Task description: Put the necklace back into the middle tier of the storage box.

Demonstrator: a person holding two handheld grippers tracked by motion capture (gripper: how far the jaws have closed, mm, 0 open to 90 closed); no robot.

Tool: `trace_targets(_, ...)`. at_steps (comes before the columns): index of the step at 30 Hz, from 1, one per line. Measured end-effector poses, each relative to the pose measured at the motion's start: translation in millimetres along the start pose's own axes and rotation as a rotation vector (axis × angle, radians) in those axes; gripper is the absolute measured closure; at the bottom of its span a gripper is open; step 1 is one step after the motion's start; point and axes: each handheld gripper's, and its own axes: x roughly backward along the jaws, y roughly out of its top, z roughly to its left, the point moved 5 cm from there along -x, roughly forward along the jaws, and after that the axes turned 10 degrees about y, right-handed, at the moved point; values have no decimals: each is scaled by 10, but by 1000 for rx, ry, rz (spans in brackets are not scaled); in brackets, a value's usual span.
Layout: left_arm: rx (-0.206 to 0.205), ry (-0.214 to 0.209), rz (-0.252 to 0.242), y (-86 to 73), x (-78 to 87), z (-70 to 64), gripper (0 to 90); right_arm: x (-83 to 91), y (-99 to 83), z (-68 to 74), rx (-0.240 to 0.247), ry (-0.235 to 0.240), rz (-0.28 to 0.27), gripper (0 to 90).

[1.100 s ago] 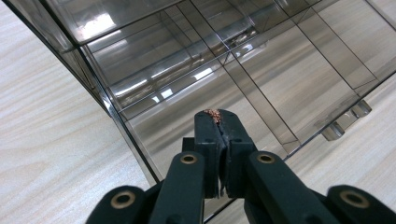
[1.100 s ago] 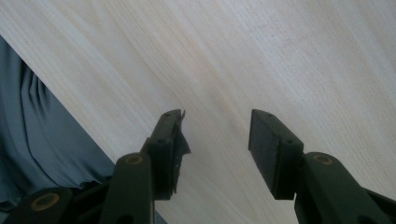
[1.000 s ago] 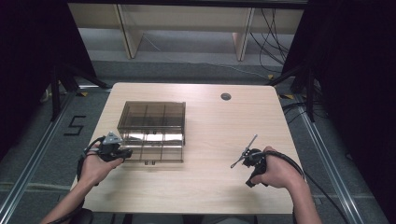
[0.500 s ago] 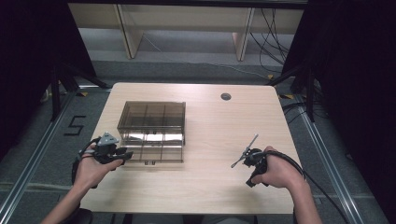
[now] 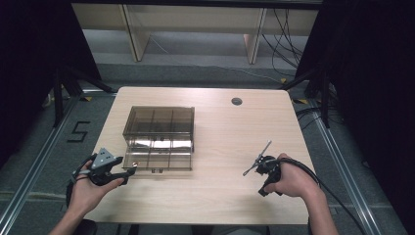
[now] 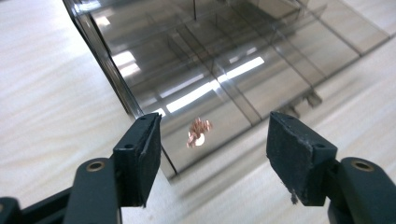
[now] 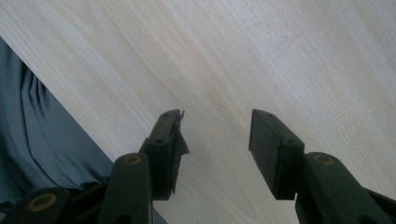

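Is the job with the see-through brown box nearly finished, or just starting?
Just starting, it seems. Done: small copper-coloured bits already lie in a front corner compartment of the smoky clear plastic organiser box. In hand: the left gripper points at that corner, jaws open, holding nothing. Left: the right gripper waits open over the pale wooden table, so any grasping is yet to come.

Light wood table (image 5: pixel 215 196) with just a smoky clear organizer box (image 5: pixel 159 129) sitting on it

The box sits right ahead of the left gripper (image 5: pixel 128 172) — its near corner is between the spread jaws, with a small copper-coloured bit (image 6: pixel 199 132) in that corner compartment. There's a round dark grommet hole (image 5: pixel 237 101) in the tabletop far ahead of the right gripper (image 5: pixel 255 164) — under that gripper it's plain wood grain, with the table edge just to one side.
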Motion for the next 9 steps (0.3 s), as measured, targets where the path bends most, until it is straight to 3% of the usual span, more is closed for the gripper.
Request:
trace_targets(2, -34, 11, 11, -21, 2, 19, 347, 14, 6, -11, 27, -1, 3, 541)
trace_targets(3, -10, 10, 5, -19, -9, 6, 347, 11, 3, -7, 17, -4, 5, 540)
trace_targets(7, -27, 4, -6, 1, -17, 20, 349, -1, -7, -18, 13, -5, 9, 532)
trace_targets(9, -29, 4, -4, 6, -15, 26, 380, 6, -5, -34, 36, 7, 5, 532)
